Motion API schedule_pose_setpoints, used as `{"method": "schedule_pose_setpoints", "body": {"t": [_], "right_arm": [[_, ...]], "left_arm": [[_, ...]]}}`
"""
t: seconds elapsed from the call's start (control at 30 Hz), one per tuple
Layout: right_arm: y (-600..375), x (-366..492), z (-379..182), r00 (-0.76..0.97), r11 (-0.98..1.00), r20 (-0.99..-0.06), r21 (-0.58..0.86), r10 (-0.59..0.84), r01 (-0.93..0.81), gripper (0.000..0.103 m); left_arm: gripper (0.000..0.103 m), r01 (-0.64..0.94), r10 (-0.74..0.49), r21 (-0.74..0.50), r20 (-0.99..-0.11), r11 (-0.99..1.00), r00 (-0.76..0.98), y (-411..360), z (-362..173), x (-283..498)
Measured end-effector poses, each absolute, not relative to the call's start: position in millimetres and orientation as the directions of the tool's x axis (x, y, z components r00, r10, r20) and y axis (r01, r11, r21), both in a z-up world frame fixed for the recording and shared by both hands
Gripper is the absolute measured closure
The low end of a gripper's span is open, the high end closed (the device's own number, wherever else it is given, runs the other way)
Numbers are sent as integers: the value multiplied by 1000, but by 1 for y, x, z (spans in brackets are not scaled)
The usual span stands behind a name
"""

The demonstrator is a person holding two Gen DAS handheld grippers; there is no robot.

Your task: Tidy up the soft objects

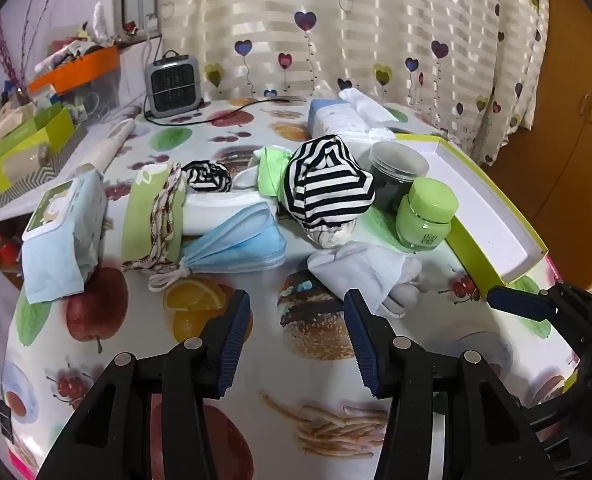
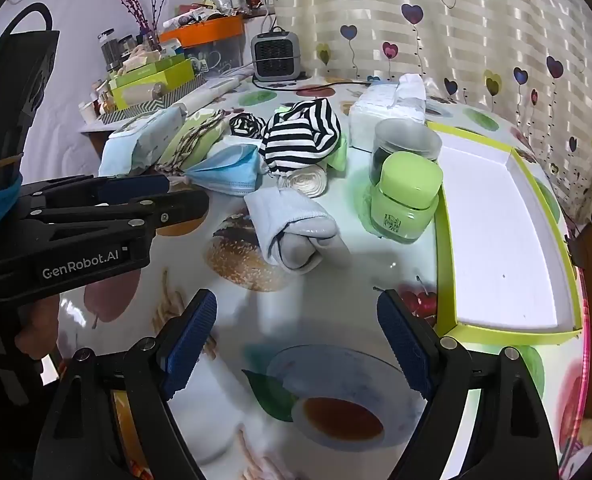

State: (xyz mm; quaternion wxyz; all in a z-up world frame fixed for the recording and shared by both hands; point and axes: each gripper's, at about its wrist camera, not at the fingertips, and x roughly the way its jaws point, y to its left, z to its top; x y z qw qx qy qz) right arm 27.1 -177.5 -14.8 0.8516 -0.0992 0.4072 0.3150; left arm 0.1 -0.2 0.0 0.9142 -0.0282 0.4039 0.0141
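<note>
Left wrist view, fruit-print tablecloth (image 1: pixel 96 360), heart-patterned curtain (image 1: pixel 336 20) behind, left hand-held gripper (image 1: pixel 298 338) and right hand-held gripper (image 2: pixel 296 344) both gaping, empty.

I have bare tabletop (image 2: pixel 336 300) in front of both hand-held grippers, up to the rolled grey socks (image 2: pixel 296 232). Beyond them a striped cloth bundle (image 1: pixel 328 182), a blue face mask (image 1: pixel 236 244) and a green jar (image 2: pixel 406 200) crowd the middle. The white tray (image 2: pixel 504 232) on the right lies open inside.
</note>
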Motion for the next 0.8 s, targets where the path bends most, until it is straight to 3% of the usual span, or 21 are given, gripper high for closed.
{"method": "schedule_pose_setpoints", "body": {"t": [0.8], "right_arm": [[-177,26,-7,484,786,-747,82,456,-613,20]], "left_arm": [[55,-58,14,-34,-741,998,671,1,-5,-1]]}}
